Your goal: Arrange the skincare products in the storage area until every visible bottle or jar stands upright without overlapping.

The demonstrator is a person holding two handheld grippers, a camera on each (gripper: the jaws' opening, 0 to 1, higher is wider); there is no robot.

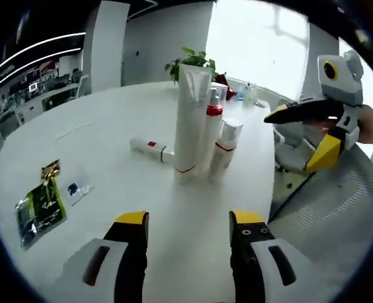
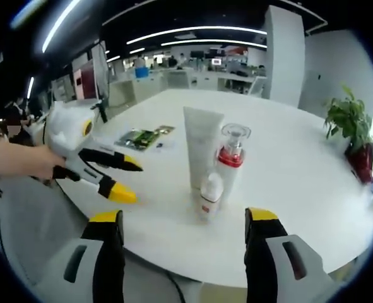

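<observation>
Three skincare containers stand upright close together on the round white table [image 1: 98,132]: a tall white tube [image 1: 191,120], a clear-capped bottle with a red collar [image 1: 213,123] and a small white bottle with a red band [image 1: 226,146]. A small white tube with a red label [image 1: 149,148] lies flat to their left. My left gripper [image 1: 189,221] is open, short of the group. My right gripper [image 1: 290,142] hovers open off the table edge at the right. From the right gripper view the tube [image 2: 202,148], red-collared bottle [image 2: 232,161] and small bottle [image 2: 209,196] stand ahead of my open right gripper [image 2: 185,218], with my left gripper [image 2: 134,182] open at the left.
Green packets [image 1: 40,208] and a small dark sachet [image 1: 76,188] lie on the table's left part. A potted plant [image 1: 192,62] and small bottles [image 1: 248,93] sit at the far edge. A grey mesh chair [image 1: 337,221] stands beside the table. A hand [image 2: 22,161] holds the left gripper.
</observation>
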